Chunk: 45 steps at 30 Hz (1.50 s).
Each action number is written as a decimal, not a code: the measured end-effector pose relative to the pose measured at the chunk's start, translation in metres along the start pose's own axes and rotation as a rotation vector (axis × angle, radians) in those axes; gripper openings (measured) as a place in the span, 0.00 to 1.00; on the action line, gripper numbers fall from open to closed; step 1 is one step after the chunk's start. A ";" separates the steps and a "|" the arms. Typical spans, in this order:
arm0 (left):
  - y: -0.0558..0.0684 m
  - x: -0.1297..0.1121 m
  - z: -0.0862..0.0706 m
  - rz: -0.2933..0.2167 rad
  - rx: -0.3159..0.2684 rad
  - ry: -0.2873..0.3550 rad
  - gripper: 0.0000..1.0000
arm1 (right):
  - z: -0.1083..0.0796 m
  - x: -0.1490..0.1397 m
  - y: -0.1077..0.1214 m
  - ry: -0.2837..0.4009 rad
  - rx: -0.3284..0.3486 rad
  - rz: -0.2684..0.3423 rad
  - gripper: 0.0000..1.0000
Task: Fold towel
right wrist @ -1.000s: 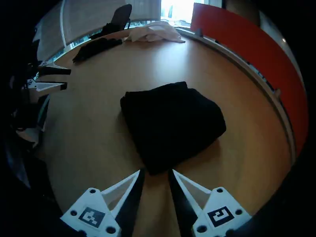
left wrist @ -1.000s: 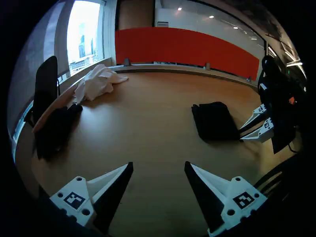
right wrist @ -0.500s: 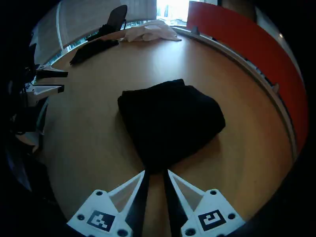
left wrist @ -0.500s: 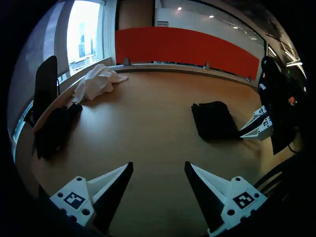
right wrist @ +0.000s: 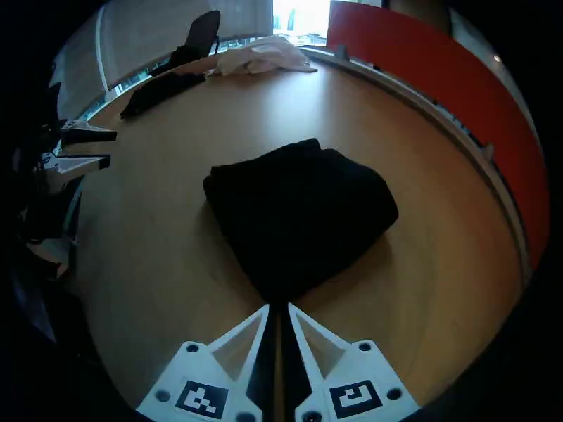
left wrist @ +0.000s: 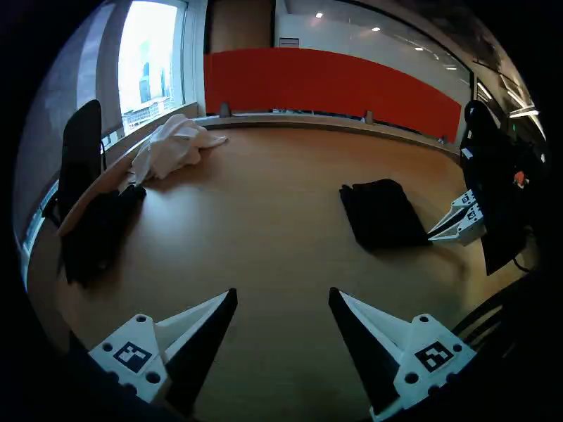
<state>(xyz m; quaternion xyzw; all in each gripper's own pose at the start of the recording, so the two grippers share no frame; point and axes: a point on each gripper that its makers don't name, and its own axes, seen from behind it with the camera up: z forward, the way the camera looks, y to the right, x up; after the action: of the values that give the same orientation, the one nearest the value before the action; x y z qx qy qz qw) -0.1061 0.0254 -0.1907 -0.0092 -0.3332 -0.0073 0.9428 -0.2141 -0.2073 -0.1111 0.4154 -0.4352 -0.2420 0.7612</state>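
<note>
The right gripper (right wrist: 279, 307) has its two white fingers (right wrist: 239, 344) pushed almost together, with just a thin dark line between them. Their tips touch the near corner of the black towel (right wrist: 302, 211). I cannot tell if any cloth is caught between them. The towel is folded into a thick, puffy pad and lies flat on the brown wooden tabletop (right wrist: 162, 232), near the middle. In the left gripper view the right gripper sits low at the towel's edge, far over on the right side. The left gripper (left wrist: 281, 292) has its fingers spread wide and holds nothing. Below them is bare tabletop, and the towel is well apart from them. In the right gripper view the left gripper sticks out over the left edge of the tabletop. At the far end of the tabletop lies a crumpled white cloth (left wrist: 172, 144). Near it, by the edge, is a heap of dark cloth (left wrist: 95, 225). A black chair (left wrist: 77, 151) stands just behind that edge. Past the tabletop runs a long red wall panel (left wrist: 331, 81), and a bright window (left wrist: 148, 63) is beside it.
</note>
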 end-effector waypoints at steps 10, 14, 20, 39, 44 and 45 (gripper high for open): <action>-0.001 0.000 0.002 -0.001 -0.003 0.000 0.97 | -0.009 0.018 0.006 0.041 -0.014 -0.003 0.02; -0.001 0.000 0.002 0.003 -0.005 0.000 0.97 | -0.015 0.033 0.013 0.071 -0.023 -0.001 0.02; -0.001 0.004 0.000 0.011 -0.010 0.007 0.97 | -0.027 0.056 0.022 0.112 -0.042 -0.024 0.02; 0.000 0.027 -0.002 0.033 -0.026 0.052 0.97 | -0.079 0.155 0.049 0.288 -0.121 -0.100 0.02; 0.000 0.032 -0.003 0.037 -0.030 0.063 0.97 | -0.098 0.178 0.055 0.338 -0.144 -0.111 0.02; 0.000 0.033 -0.003 0.038 -0.031 0.065 0.97 | -0.102 0.181 0.056 0.346 -0.149 -0.111 0.02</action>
<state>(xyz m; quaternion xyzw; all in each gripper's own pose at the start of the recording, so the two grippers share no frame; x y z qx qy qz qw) -0.0786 0.0250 -0.1720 -0.0298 -0.3021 0.0054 0.9528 -0.0348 -0.2665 -0.0088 0.4167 -0.2553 -0.2400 0.8388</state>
